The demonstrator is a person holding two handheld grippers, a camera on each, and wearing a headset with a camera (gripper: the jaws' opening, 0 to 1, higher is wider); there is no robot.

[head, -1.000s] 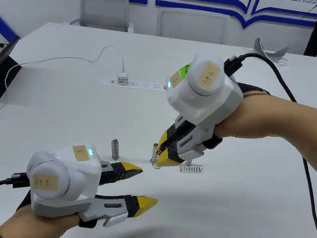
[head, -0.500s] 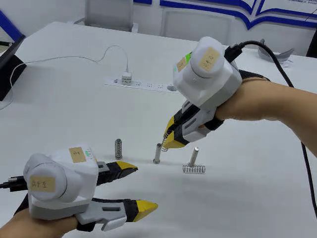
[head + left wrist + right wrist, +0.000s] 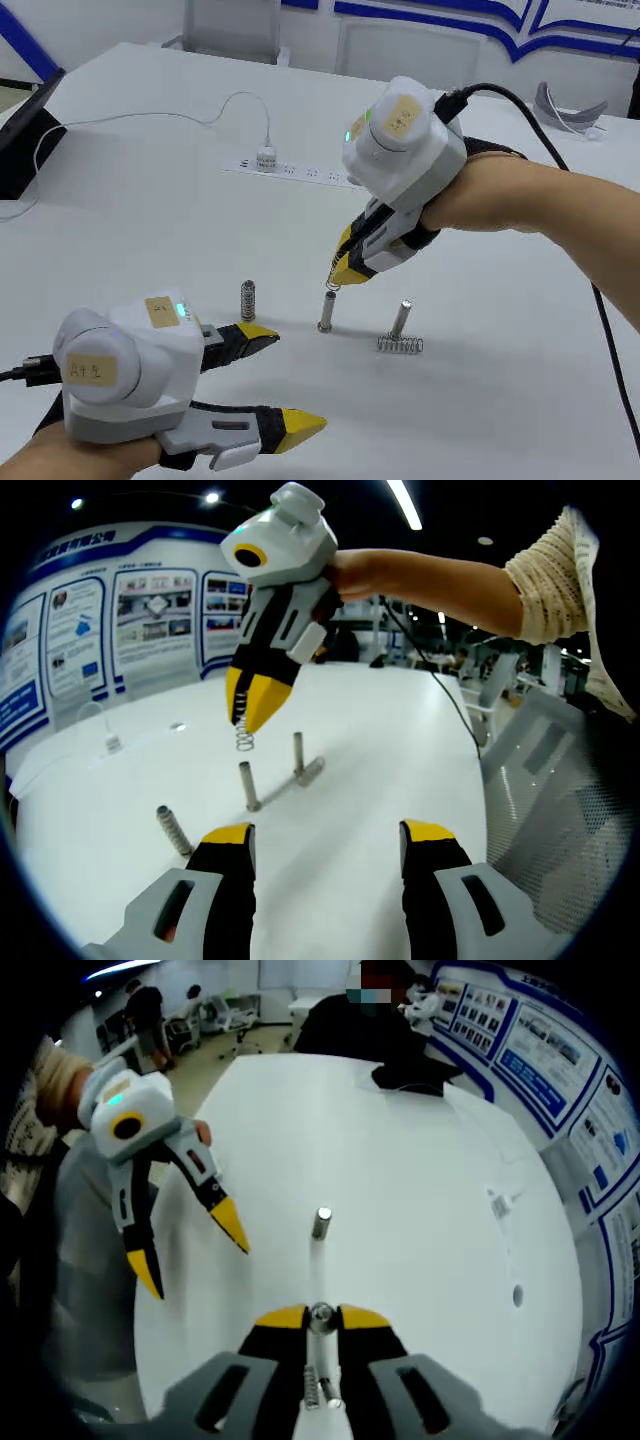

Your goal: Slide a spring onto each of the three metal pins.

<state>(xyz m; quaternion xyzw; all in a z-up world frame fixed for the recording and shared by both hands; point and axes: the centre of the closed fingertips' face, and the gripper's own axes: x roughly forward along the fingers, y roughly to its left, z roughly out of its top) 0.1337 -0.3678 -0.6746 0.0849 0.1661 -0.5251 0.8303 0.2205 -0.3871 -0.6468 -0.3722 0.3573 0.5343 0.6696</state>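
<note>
One spring (image 3: 244,736) hangs clamped in my right gripper (image 3: 343,272) just above the bare middle pin (image 3: 326,311), lined up for threading; my left gripper (image 3: 298,380) rests aside, jaws spread.

A white power strip (image 3: 295,171) is lying on the big white table (image 3: 140,240). A small plug (image 3: 266,158) is sitting in it. Its thin cord (image 3: 150,118) is running off toward a black screen (image 3: 25,135) at the table's edge.
</note>
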